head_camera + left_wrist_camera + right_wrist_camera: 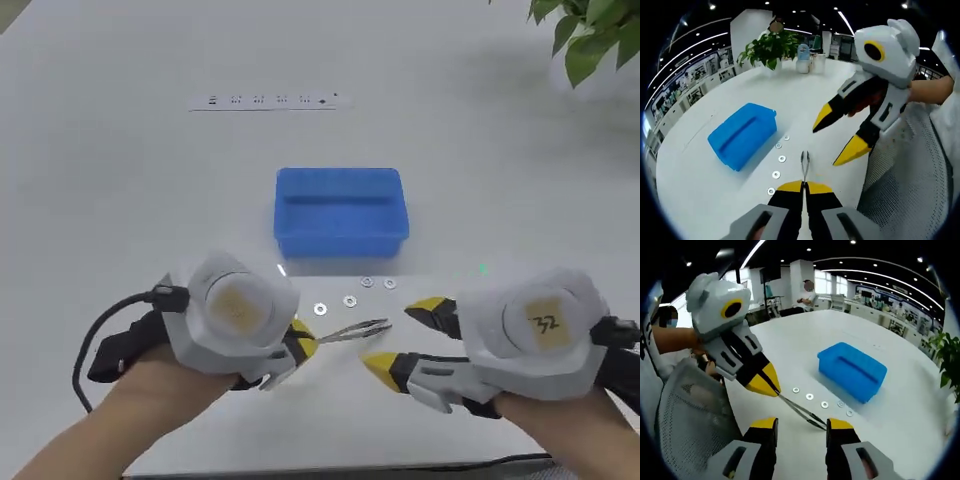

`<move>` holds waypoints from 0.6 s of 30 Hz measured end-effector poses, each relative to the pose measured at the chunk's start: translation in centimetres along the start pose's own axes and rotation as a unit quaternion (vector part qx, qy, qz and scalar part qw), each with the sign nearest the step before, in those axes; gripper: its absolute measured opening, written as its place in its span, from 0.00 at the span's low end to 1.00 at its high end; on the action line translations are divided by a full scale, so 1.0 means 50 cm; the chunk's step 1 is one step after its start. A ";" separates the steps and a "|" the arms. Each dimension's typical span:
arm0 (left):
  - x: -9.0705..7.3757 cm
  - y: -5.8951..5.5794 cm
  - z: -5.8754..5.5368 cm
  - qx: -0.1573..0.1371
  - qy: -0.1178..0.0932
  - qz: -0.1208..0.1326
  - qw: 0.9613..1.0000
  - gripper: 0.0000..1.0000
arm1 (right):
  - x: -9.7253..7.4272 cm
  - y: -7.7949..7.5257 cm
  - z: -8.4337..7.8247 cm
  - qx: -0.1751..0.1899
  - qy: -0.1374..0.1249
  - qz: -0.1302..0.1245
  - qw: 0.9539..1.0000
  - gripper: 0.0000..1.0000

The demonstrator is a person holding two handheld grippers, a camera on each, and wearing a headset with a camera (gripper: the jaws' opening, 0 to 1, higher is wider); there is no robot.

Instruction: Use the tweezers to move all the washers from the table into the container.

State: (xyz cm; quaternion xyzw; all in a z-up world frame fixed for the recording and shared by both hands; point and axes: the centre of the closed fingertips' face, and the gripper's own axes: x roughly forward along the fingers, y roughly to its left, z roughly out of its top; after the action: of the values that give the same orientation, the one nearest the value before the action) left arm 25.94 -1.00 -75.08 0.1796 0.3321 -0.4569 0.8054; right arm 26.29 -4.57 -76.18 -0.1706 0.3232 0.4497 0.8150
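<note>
1. The left gripper (303,345) has its jaws clenched on the tweezers (355,330); the right gripper (390,335) has its jaws released.
2. The washers (349,300) lie on the table (150,200) near the container (340,210); steady the tips and straddle the nearest washer's edge.

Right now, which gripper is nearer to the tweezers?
Left. The left gripper is shut on the handle end of the tweezers, holding them. The right gripper is open just beyond their tips, which point into the gap between its jaws without visibly touching.
</note>
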 end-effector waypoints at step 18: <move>-0.043 -0.021 0.066 0.042 -0.035 0.010 0.998 0.00 | 0.084 0.038 0.016 -0.067 -0.002 0.029 0.997 0.08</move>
State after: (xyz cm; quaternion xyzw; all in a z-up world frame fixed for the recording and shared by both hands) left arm 25.47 -2.18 -71.19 0.2005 0.2827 -0.4678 0.8130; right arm 26.61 -0.47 -78.42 -0.2147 0.2959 0.4944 0.7886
